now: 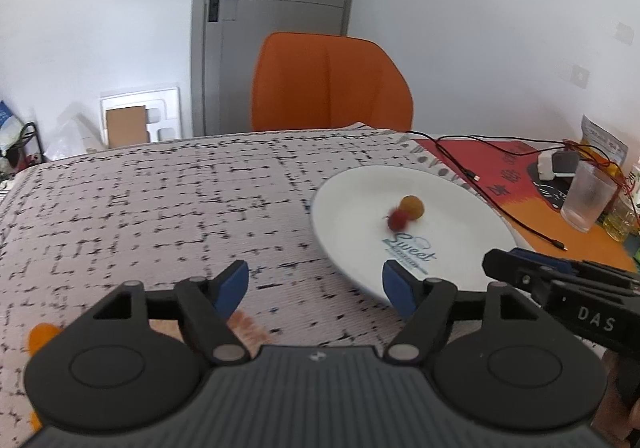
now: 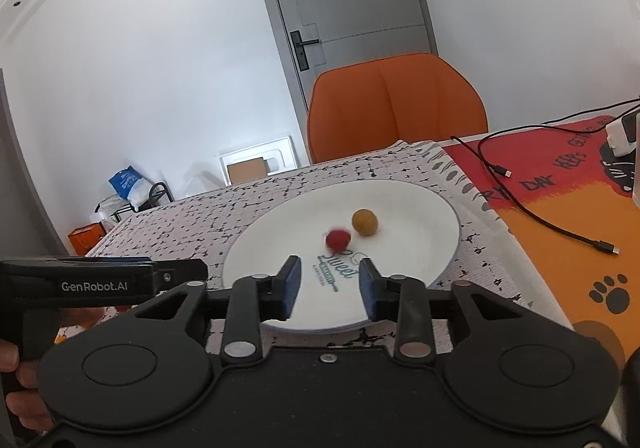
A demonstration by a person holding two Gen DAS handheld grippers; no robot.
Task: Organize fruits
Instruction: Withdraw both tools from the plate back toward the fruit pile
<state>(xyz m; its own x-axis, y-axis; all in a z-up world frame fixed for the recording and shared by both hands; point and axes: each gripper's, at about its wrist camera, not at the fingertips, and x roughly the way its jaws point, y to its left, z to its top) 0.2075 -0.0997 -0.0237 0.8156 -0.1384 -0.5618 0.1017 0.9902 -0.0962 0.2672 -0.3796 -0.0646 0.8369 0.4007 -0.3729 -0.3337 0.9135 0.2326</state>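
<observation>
A white plate (image 1: 460, 199) (image 2: 420, 203) with "Sweet" lettering sits on the speckled cloth. On it lie a small red fruit (image 1: 397, 220) (image 2: 338, 239), blurred, and a yellow-orange round fruit (image 1: 413, 206) (image 2: 364, 222), touching or nearly so. My left gripper (image 1: 314, 288) is open and empty, above the cloth just left of the plate. My right gripper (image 2: 329, 284) is open and empty over the plate's near edge, short of the red fruit. It also shows at the right of the left wrist view (image 1: 560, 288). An orange fruit (image 1: 42, 334) lies on the cloth at far left, partly hidden.
An orange chair (image 1: 332, 83) (image 2: 396, 107) stands behind the table. A red-orange mat (image 2: 560, 207) to the right holds black cables (image 2: 540, 215), a charger (image 1: 556, 165) and a glass (image 1: 586, 195). Boxes and bags sit on the floor at left.
</observation>
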